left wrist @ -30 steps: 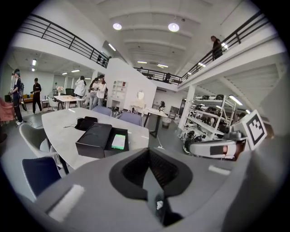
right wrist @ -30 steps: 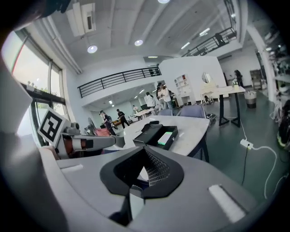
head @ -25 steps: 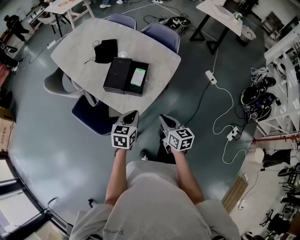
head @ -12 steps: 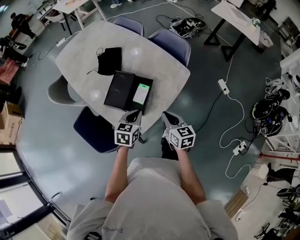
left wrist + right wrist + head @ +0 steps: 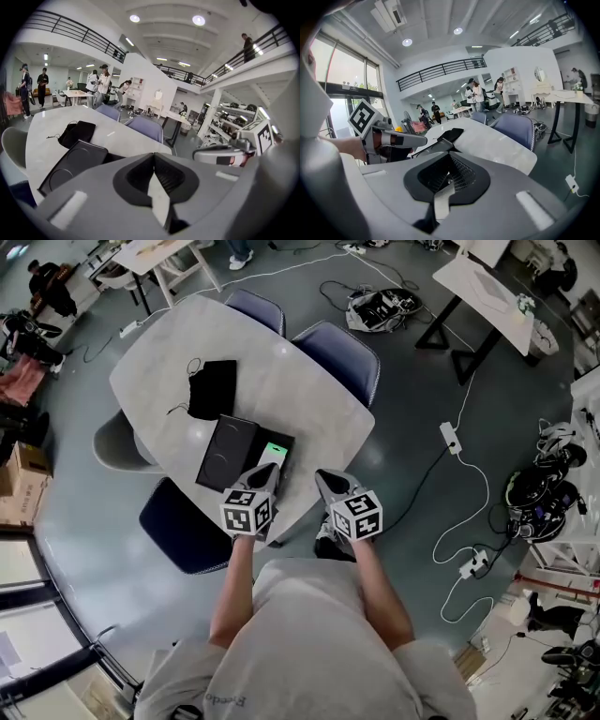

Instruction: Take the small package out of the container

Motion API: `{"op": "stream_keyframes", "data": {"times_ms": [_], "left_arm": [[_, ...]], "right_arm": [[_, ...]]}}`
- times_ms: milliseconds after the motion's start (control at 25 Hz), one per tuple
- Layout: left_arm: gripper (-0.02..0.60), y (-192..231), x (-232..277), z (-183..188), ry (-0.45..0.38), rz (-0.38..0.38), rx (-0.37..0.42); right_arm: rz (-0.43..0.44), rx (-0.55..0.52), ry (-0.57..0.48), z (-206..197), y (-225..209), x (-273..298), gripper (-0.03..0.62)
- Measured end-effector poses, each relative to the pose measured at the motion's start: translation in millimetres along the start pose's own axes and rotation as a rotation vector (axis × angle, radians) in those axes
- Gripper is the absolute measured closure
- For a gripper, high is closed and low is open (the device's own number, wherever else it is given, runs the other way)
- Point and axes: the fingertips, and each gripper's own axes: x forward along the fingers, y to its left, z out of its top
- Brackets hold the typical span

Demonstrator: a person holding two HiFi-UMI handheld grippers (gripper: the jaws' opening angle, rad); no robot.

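Both tools have advanced to the table (image 5: 281,381) edge. Left tool (image 5: 265,471) hangs over the open container (image 5: 281,439); right tool (image 5: 325,478) sits beside it. Both are closed, empty. The small package (image 5: 274,452) remains inside; removal has not begun.

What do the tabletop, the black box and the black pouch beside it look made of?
The tabletop looks like pale stone or stone-look laminate: smooth, with a faint sheen and soft light reflections. The black box is probably rigid card or plastic: matte, with flat faces and crisp edges. The black pouch is likely soft fabric: it slumps unevenly, with cords trailing.
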Motion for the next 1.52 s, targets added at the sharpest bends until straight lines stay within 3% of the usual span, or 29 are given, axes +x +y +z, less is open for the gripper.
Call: {"op": "stream_keyframes", "data": {"times_ms": [280, 560, 720, 880, 1040, 1200, 1320, 1520], "left_arm": [[0.528, 9, 16, 29, -0.025, 0.066, -0.007], [0.525, 35, 17, 13, 0.028, 0.154, -0.022], [0.501, 51, 17, -1, 0.071, 0.176, -0.036], [0.438, 65, 15, -12, 0.08, 0.191, -0.073], [0.386, 72, 31, -25, 0.129, 0.176, -0.069], [0.374, 80, 40, -42, 0.174, 0.158, -0.063], [0.352, 83, 50, -60, 0.235, 0.149, -0.023], [0.333, 86, 72, -101, 0.395, 0.179, 0.121]], "right_arm": [[0.084, -0.012, 0.019, 18, -29, 24, 0.592], [0.143, -0.04, 0.041, 20, -37, 35, 0.592], [0.134, -0.027, 0.04, 19, -43, 37, 0.592], [0.103, -0.025, 0.044, 15, -55, 38, 0.592], [0.037, 0.004, 0.03, 24, -86, 37, 0.592], [0.019, 0.012, 0.037, 25, -92, 42, 0.592], [0.019, 0.001, 0.064, 22, -91, 49, 0.592], [0.026, -0.024, 0.082, 17, -89, 50, 0.592]]}}
